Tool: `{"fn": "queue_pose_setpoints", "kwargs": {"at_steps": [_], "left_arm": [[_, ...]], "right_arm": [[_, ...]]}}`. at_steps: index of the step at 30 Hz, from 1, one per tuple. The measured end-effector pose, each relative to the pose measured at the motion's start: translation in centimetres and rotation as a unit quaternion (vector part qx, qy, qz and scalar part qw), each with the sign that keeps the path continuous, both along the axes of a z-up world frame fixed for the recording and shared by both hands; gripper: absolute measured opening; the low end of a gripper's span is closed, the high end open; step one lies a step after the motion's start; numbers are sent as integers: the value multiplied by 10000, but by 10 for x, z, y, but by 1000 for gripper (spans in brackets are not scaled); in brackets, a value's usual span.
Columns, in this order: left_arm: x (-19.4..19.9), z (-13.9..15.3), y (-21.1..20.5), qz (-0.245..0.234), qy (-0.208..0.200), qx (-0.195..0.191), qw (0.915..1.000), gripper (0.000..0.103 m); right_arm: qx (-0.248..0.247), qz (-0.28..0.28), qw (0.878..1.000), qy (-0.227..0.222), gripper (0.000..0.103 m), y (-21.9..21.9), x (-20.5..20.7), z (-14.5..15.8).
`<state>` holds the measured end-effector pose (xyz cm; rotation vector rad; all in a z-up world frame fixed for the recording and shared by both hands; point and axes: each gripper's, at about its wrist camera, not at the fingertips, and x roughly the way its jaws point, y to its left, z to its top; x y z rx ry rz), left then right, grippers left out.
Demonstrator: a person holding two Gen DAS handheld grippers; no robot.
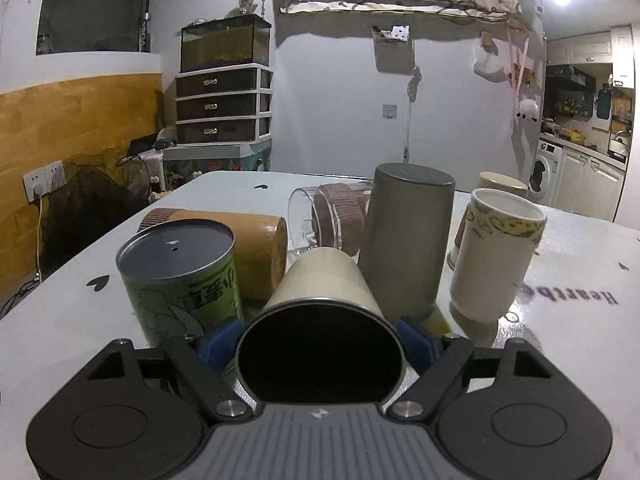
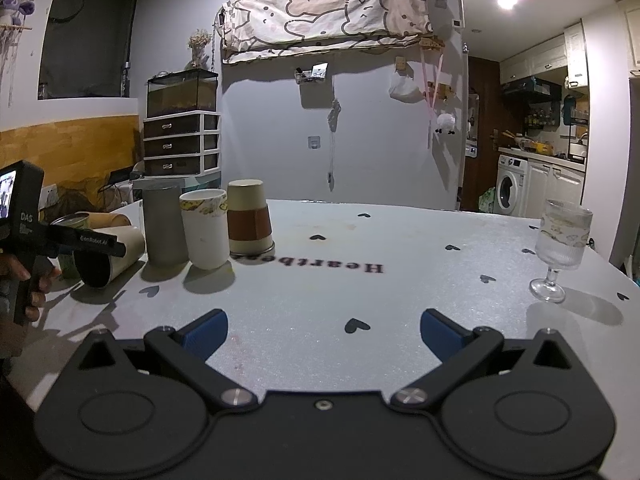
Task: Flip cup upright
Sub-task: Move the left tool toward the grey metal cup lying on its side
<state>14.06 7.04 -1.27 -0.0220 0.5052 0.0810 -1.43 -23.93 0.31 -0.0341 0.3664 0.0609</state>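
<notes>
Cup (image 1: pixel 320 280) (dark mouth camera-ward) clamped in left claw (image 1: pixel 320 344)

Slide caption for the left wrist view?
Left gripper grips a cream cup lying mouth-first toward the camera, among crowded cups.

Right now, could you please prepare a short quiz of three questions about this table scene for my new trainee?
1. True or false: the left gripper is closed on the cream cup, which lies on its side with its mouth toward the camera.
2. Which item stands alone on the right of the table? A) stemmed glass B) green can C) grey cup
3. Fill in: the right gripper is ____ and holds nothing.

Key:
1. True.
2. A, the stemmed glass; the green can and grey cup stand in the cluster.
3. Open.
</notes>
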Motion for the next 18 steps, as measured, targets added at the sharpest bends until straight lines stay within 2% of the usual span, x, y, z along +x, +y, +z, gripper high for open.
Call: {"fn": "queue_pose_setpoints", "kwargs": {"at_steps": [5,11,18], "left_arm": [[-26,-3,-13,-207,-113,69,9997,84],[-61,-1,-39,-799,-112,49,9967,84],[-102,-6,-87,-1839,-195,287,9823,84]], "right_arm": [[33,-25,10000,-6,103,-1,-1,0],[51,-64,10000,-6,103,-4,-2,1],[107,-140,9998,14,103,-9,-3,1]]}}
